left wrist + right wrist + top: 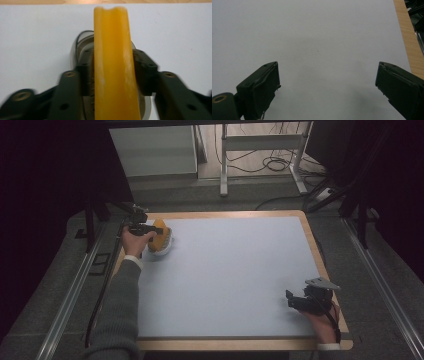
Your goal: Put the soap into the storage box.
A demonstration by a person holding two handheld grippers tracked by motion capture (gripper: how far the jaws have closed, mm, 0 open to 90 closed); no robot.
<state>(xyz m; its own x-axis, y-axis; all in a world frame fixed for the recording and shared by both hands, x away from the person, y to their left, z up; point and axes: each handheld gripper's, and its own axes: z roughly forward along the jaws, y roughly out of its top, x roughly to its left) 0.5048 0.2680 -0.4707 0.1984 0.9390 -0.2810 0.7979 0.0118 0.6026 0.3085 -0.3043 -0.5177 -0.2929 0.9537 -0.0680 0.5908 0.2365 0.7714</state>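
Observation:
An orange curved plastic piece stands on edge between the jaws of my left gripper, which is shut on it. It hangs over a small white shoe lying on the pale sheet. In the high view the orange piece and the shoe sit at the far left of the table, with the left gripper beside them. My right gripper rests near the front right corner. Its jaws stand wide apart in the right gripper view, open over bare sheet.
A pale blue sheet covers a wooden table. The wooden border runs close to the right gripper. Metal rails flank the table, and cables and a white frame lie on the floor beyond.

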